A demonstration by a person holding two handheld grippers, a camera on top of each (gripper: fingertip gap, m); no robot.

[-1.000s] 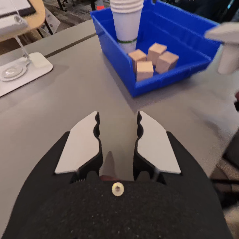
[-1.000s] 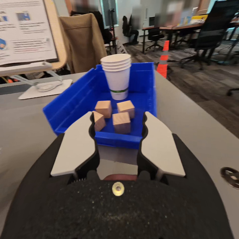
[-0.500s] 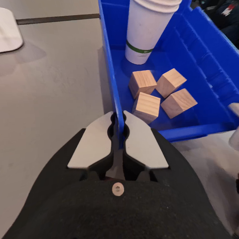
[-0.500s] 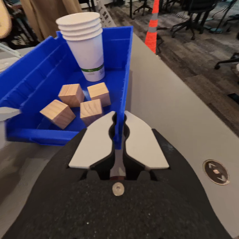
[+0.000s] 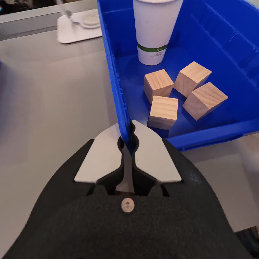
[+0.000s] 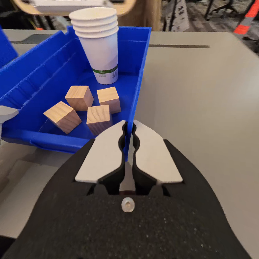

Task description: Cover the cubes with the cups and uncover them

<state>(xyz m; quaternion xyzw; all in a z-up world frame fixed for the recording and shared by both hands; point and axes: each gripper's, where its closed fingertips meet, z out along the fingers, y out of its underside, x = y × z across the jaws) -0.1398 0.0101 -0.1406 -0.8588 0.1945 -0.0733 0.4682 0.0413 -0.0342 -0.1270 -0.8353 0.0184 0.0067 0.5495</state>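
Each hand-held gripper (left [image 5: 126, 128], right [image 6: 129, 124]) clamps a blue bin [image 6: 42, 67] wall.

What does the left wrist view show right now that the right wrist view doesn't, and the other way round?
Left wrist view only: the left gripper shut on the blue bin's left wall, and a white stand base on the table.

Right wrist view only: the right gripper shut on the bin's right wall, the stacked cup rims, and an orange cone on the floor.

Both: the cup stack upright in the bin beside four wooden cubes, none covered.
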